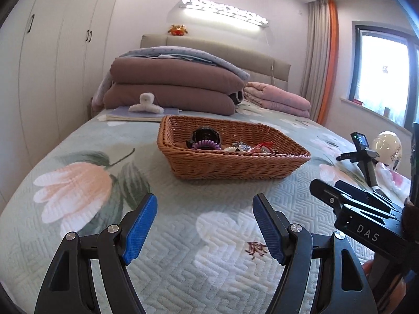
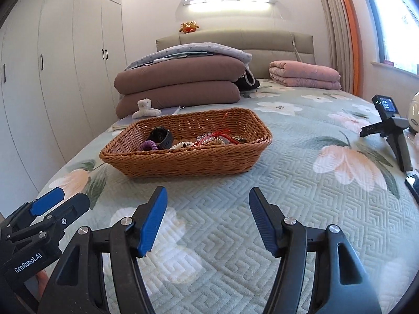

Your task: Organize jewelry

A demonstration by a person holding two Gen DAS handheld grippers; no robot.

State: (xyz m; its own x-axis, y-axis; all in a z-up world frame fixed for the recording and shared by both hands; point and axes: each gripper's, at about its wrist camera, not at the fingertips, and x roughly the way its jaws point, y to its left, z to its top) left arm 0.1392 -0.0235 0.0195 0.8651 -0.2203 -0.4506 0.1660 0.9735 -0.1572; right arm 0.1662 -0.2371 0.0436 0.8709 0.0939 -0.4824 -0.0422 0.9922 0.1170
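A brown wicker basket (image 1: 235, 166) (image 2: 183, 164) sits on the floral quilt ahead of both grippers. Inside lie a black watch (image 1: 205, 134) (image 2: 161, 136), a purple coil hair tie (image 1: 205, 145) (image 2: 148, 145), a white bead bracelet (image 2: 182, 145) and red-stringed jewelry (image 1: 263, 147) (image 2: 222, 137), tangled together. My left gripper (image 1: 205, 209) is open and empty, low over the quilt short of the basket. My right gripper (image 2: 208, 204) is open and empty, likewise short of the basket. Each gripper shows at the edge of the other's view.
Folded brown quilts (image 1: 172, 89) and a pink blanket (image 2: 303, 77) lie at the headboard. A fluffy white hair claw (image 1: 145, 104) rests on a notebook behind the basket. A small camera tripod (image 2: 392, 130), a white helmet (image 1: 387, 149) and a phone (image 2: 413, 185) are at the right.
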